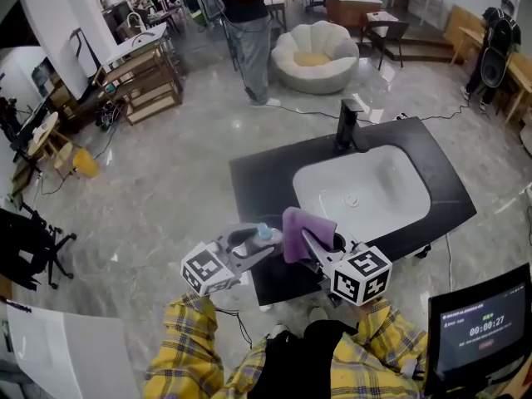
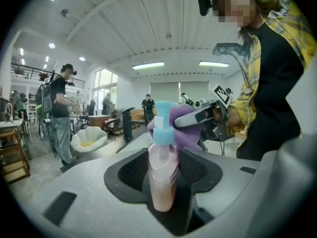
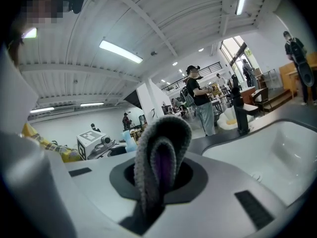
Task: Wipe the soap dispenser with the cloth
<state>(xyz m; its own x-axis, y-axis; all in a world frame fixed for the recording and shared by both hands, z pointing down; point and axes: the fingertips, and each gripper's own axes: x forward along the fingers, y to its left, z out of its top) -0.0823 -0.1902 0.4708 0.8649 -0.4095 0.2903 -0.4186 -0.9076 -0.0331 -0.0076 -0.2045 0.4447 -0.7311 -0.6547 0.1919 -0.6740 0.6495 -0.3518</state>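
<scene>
Findings, both tools, taken from all three views.

**Left tool:** Your left tool [image 1: 264,244] is pinching the soap dispenser [image 2: 162,175]. The jaws stand part-way apart, with the pads closed on the lower body of the bottle. The bottle is clear, holds pink liquid and carries a light-blue pump head [image 2: 163,125]. It stands upright between the jaws, and the pump rises clear above them.

**Right tool:** Your right tool [image 1: 312,243] is clamped on the cloth [image 3: 158,167]. The cloth is folded into a loop that stands up out of the jaws. It looks grey on the outside in the right gripper view and purple inside the fold.

**Relation of the two:** The tools face each other with their tips close together, and the marker cubes sit at the outer ends. The cloth sits directly behind the pump head as seen from the left tool, at the height of the pump and the top of the bottle. It is at least just beside the dispenser, but you cannot confirm contact from these views.

**Surroundings:** Both tools are held in the air, not resting on anything. Beyond their tips lies the dark surface [image 1: 258,177] with a white sink [image 1: 366,191] set into it. A black faucet [image 1: 347,127] stands at the sink's far edge. A monitor [image 1: 482,327] stands to the right of the right tool. A bystander [image 1: 249,32] stands well beyond the surface.
</scene>
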